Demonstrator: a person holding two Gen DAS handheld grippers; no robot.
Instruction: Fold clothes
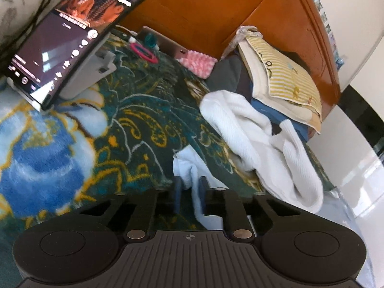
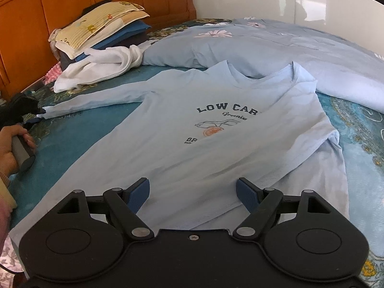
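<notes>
A pale blue long-sleeved shirt (image 2: pixel 204 144) with dark "LOW CAR" lettering lies face up on the patterned bedspread (image 2: pixel 79 132). Its left sleeve (image 2: pixel 96 98) stretches out toward my left gripper (image 2: pixel 26 110), which a hand (image 2: pixel 9 148) holds. In the left wrist view the left gripper (image 1: pixel 190 189) is shut on the sleeve cuff (image 1: pixel 187 165), which bunches up between the blue pads. My right gripper (image 2: pixel 193 192) hovers open over the shirt's lower part, nothing between its fingers. The right sleeve (image 2: pixel 336 144) lies folded in along the shirt's side.
A phone (image 1: pixel 72 36) on a stand sits on the bed near the left gripper. A crumpled white garment (image 1: pixel 252 139) and a stack of folded clothes (image 1: pixel 283 79) lie by the wooden headboard (image 1: pixel 216 7). A pale blue daisy-print duvet (image 2: pixel 264 40) lies behind the shirt.
</notes>
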